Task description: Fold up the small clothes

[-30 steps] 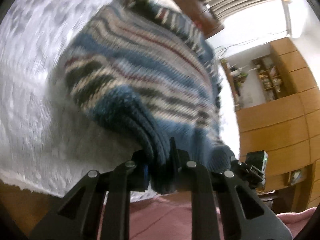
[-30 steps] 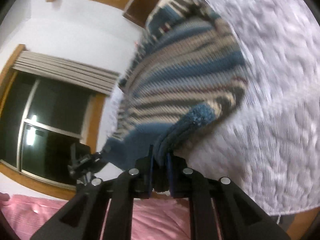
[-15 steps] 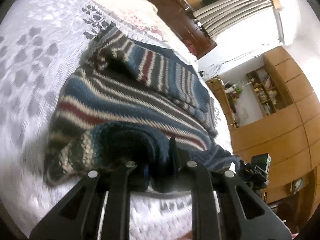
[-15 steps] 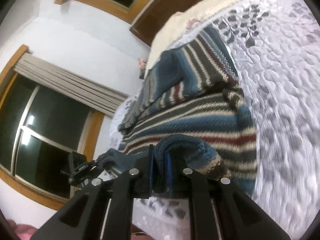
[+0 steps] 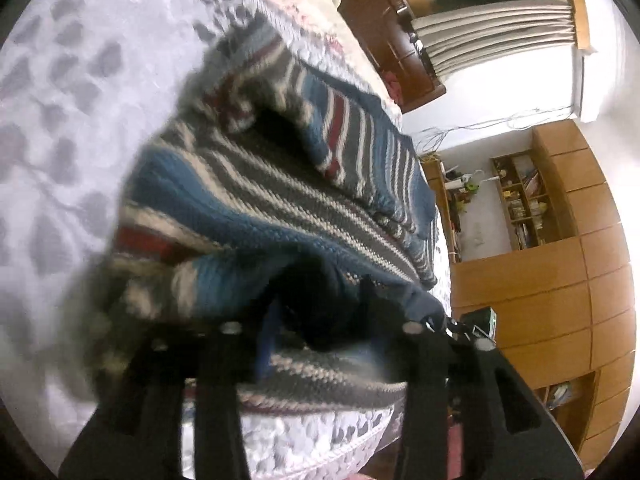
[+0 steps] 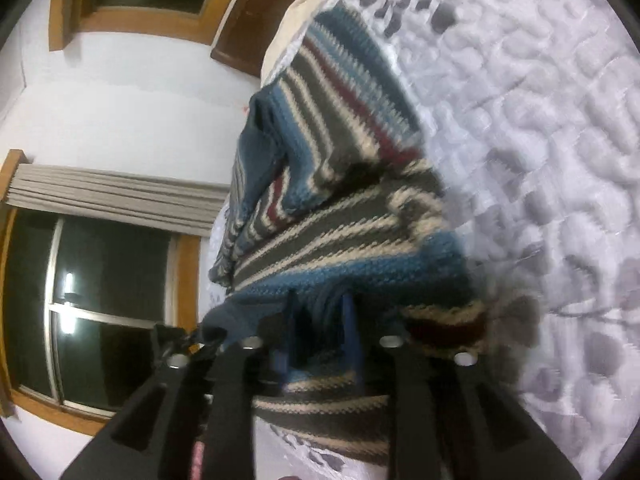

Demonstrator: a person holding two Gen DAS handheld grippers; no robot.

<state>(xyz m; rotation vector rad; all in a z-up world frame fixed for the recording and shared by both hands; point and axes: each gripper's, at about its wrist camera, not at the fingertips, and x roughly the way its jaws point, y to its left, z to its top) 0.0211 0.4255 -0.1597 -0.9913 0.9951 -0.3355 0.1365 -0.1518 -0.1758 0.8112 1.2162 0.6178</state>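
Observation:
A knitted sweater (image 5: 280,200) striped blue, grey, cream and red lies on the white quilted bedspread (image 5: 60,120). Its near part is doubled over towards the far part. My left gripper (image 5: 316,312) stands open, its fingers spread wide, with the blue folded edge lying loosely between them. In the right wrist view the same sweater (image 6: 340,152) rests on the bedspread (image 6: 540,120). My right gripper (image 6: 318,312) is open by a smaller gap, and the blue hem sits between its pads. Both grippers are low, at the near fold.
The bed's near edge (image 5: 320,448) runs just below the fingers. A wooden headboard (image 5: 380,20) and a pillow lie beyond the sweater. Wooden cabinets and shelves (image 5: 560,240) stand to the right; a dark window (image 6: 100,280) with a curtain is to the left.
Both grippers carried the sweater's hem forward and down onto the bed, folding it over. The fingers of both have spread apart, the left more than the right.

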